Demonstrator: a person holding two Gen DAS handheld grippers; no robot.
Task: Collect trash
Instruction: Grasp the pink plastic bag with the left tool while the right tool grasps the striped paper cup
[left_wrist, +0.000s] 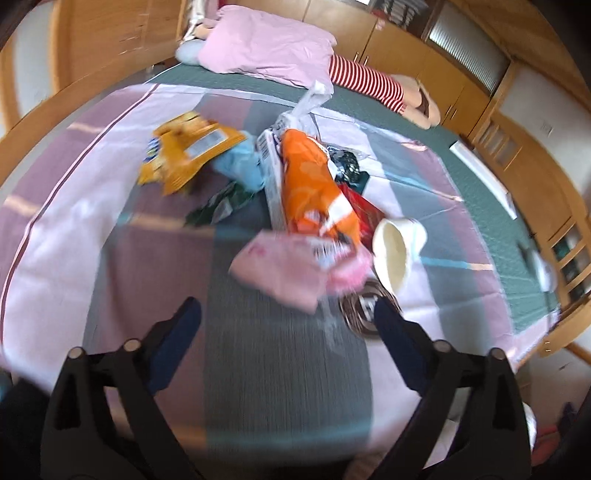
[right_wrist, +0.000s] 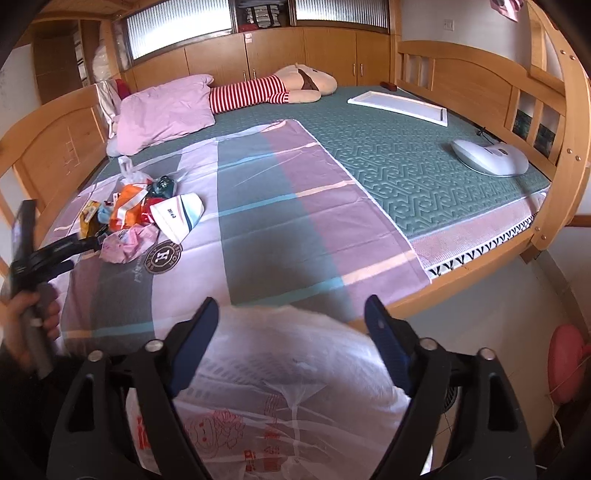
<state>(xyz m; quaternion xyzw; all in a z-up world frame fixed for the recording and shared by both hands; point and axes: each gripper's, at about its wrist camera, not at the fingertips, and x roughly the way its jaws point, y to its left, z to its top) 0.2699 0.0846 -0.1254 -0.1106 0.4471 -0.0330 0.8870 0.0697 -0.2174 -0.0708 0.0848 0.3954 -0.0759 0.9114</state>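
The trash pile (left_wrist: 295, 192) is located on a checked sheet (right_wrist: 280, 221) spread over a green patterned mattress (right_wrist: 413, 162) inside a wooden bed frame (right_wrist: 476, 79). In the left wrist view, which is motion-blurred, the pile is seen to contain a yellow snack bag (left_wrist: 188, 151) with a white label, an orange wrapper (left_wrist: 317, 192), a pink wrapper (left_wrist: 295, 266), a red packet (left_wrist: 364, 214) and a white paper cup (left_wrist: 395, 251) lying on its side; no writing on these can be read. A round printed emblem (right_wrist: 163, 257) bearing a large letter "H" is visible on the sheet just beside the pink wrapper. The left gripper (left_wrist: 288, 317) is held above the sheet near the pile, jaws spread wide, with nothing between them. The right gripper (right_wrist: 291, 314) is positioned over the bed's near edge, and a translucent white plastic bag (right_wrist: 280, 384) with red printed characters and a cartoon figure is seen between and below its fingers; the jaws stand apart, and pad contact with the bag cannot be confirmed. A pink pillow (right_wrist: 166, 110), a striped plush toy (right_wrist: 266, 90) and a white board (right_wrist: 399, 105) lie well apart from the pile.
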